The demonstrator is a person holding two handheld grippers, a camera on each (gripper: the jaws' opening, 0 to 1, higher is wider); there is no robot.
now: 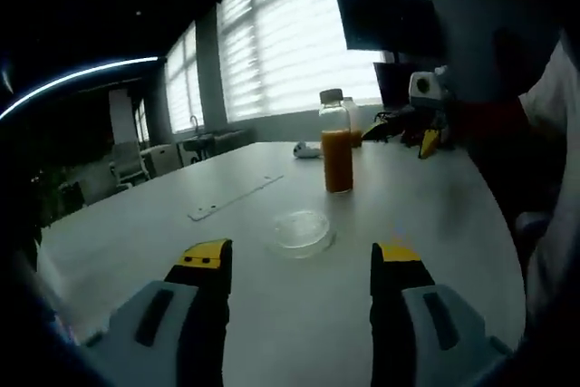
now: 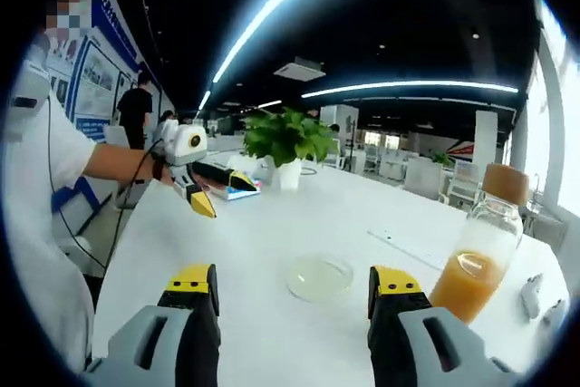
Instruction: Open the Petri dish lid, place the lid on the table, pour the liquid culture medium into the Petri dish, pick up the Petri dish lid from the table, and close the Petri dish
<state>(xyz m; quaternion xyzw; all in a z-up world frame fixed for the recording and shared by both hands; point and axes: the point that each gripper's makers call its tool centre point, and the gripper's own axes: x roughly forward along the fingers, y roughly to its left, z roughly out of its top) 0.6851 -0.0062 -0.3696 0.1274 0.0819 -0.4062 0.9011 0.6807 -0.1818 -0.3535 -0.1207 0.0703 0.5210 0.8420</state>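
Left gripper view: left gripper (image 1: 299, 265) jaws spread wide, empty, facing lidded Petri dish (image 1: 301, 229) on table (image 1: 435, 224); bottle (image 1: 336, 142) of orange medium stands beyond.

Right gripper view: right gripper (image 2: 292, 289) likewise wide, empty, dish just ahead. Lid removal not yet begun; next, straddle lid, lift.

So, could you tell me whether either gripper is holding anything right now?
Nothing is held. The left gripper and right gripper are both open above the table, with the Petri dish lying untouched ahead.
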